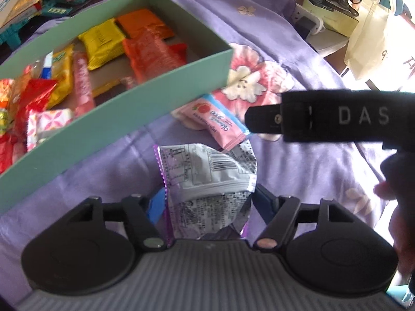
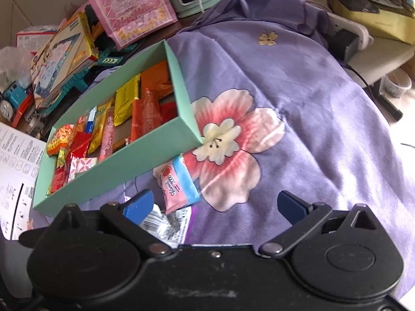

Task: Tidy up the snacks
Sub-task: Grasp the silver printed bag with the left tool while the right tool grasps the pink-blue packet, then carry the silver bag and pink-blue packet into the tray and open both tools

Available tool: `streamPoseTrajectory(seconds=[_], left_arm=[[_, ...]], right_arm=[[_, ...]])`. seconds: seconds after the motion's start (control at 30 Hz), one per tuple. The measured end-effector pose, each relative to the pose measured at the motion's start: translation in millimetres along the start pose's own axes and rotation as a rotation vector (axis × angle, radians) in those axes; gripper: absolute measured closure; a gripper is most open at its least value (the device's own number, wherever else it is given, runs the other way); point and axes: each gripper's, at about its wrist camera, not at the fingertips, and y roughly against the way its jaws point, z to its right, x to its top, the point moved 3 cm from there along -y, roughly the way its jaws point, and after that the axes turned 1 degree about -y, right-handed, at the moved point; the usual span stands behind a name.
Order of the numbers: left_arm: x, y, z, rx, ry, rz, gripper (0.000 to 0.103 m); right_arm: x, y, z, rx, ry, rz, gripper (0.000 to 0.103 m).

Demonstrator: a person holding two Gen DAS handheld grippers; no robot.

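A crumpled silver snack packet (image 1: 207, 173) with a barcode lies on the purple floral cloth (image 1: 311, 181). My left gripper (image 1: 210, 203) is shut on it, a blue pad pressing each side. Just beyond it lies a pink and blue sachet (image 1: 215, 119), against the front wall of a mint green box (image 1: 116, 132) that holds several bright wrappers. My right gripper (image 2: 215, 206) hovers open over the cloth, nothing between its fingers. The pink sachet (image 2: 179, 184) sits just inside its left finger, the silver packet (image 2: 166, 223) below that finger. The green box (image 2: 116, 171) is to its left.
Toy boxes (image 2: 62, 51), a pink gift bag (image 2: 129, 2) and a printed sheet (image 2: 15, 160) crowd the left beyond the box. A cream tote bag (image 1: 371, 33) and desk clutter stand at the far right. A hand (image 1: 396, 207) shows at the right edge.
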Motion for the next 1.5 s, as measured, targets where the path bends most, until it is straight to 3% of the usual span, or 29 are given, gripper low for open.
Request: streamPoseTrajectory(seconds=[0.33,0.7,0.77,1.13,1.5], left_arm=[[-26,14,-56,0.0,0.099,0.006,0.033],[-29,13,-81,0.008,0.155,0.021,0.028],[-29,13,-81,0.01,0.155,0.025,0.028],[-35,27,-76,0.014,0.146,0.038,0.035],[-17,83,-69,-0.013,0.143,0.186,0.035]], right_arm=[[6,-30,-50,0.01,0.136,-0.051,0.012],[-5,-47,-81,-0.119,0.33,-0.031,0.054],[-7,-48,-83,-0.135,0.347,-0.024,0.069],[-14,-16,-69,-0.099,0.276,-0.012,0.071],[6,43,-69,-0.049,0.242,0.085,0.071]])
